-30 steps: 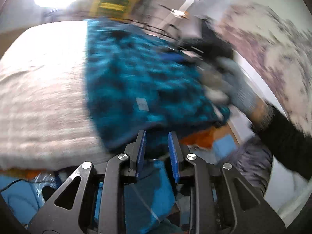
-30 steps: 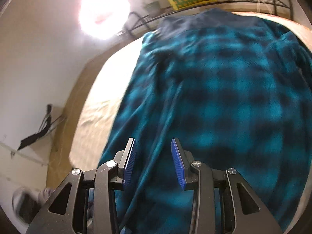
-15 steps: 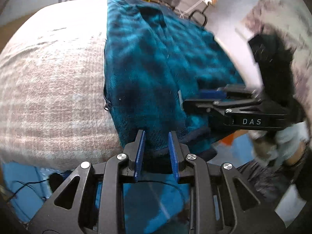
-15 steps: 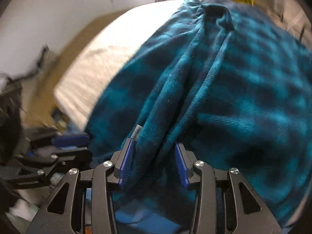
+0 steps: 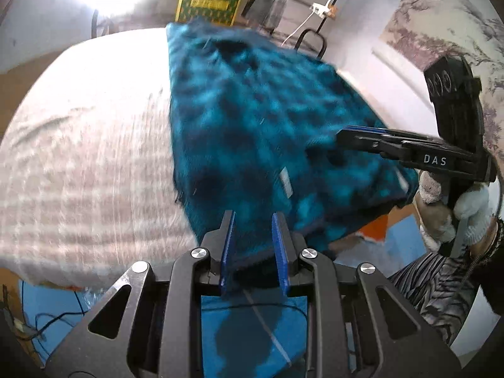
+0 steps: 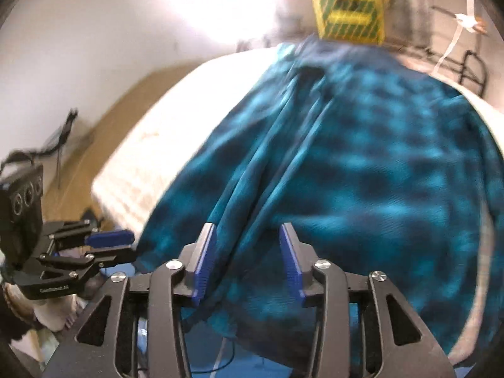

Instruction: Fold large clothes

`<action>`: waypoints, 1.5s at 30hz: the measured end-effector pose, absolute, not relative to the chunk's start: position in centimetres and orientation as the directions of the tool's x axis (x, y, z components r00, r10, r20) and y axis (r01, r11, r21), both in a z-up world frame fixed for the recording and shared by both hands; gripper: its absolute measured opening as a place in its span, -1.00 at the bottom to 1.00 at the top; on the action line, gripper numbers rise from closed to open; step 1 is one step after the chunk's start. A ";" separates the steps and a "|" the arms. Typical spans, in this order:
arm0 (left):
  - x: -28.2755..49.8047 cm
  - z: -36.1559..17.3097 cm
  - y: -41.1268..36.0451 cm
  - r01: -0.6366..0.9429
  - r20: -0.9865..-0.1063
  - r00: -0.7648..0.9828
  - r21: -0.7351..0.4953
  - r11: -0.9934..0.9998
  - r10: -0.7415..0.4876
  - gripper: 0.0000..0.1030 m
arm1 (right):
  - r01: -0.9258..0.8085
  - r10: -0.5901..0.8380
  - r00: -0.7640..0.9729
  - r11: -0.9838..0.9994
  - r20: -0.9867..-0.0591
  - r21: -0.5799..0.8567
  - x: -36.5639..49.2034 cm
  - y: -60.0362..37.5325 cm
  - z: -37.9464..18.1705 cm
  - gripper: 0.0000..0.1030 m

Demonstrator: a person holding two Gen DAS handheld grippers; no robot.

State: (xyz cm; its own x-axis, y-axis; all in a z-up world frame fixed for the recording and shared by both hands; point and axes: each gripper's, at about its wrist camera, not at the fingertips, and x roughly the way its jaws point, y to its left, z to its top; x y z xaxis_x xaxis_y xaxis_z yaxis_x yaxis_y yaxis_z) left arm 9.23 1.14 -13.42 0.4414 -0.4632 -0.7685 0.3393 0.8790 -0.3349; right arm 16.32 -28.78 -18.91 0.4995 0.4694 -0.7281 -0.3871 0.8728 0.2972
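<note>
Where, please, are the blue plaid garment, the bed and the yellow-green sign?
blue plaid garment (image 5: 252, 119): left wrist view, middle of its top surface.
bed (image 5: 88, 145): left wrist view, bare pale cover.
yellow-green sign (image 6: 349, 15): right wrist view, its centre.

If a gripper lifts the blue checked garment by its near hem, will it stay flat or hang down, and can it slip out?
The blue checked garment probably hangs limp: it already lies in long soft folds and droops over the edge of the bed. Its fleecy, thick-looking surface suggests decent grip for the pads, so slipping seems unlikely. Being large, it will likely drag when pulled.
</note>
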 end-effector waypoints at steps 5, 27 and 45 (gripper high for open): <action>9.6 -11.1 -0.9 0.411 -0.725 0.438 -0.364 0.836 -0.531 -0.56 | -0.319 0.422 0.610 0.905 -0.670 0.280 15.1 -34.2 -15.8 0.19; 11.7 -10.1 -12.3 0.568 -0.716 0.309 -0.389 0.725 -0.626 -0.10 | 0.250 0.083 0.679 0.908 -0.729 0.336 9.4 -63.6 -21.4 0.36; 12.3 -10.8 -13.8 0.580 -0.736 0.280 -0.381 0.720 -0.616 -0.10 | 0.302 0.062 0.509 0.921 -0.859 0.245 10.6 -65.5 -28.8 -0.92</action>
State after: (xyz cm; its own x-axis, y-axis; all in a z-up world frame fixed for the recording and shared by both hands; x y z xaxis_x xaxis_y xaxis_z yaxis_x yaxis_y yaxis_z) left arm 12.33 -13.77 -10.81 0.2803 -0.6158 -0.7364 0.5804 0.7197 -0.3810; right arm 10.60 -65.47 -28.84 0.5087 0.0617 -0.8587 0.3018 0.9214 0.2450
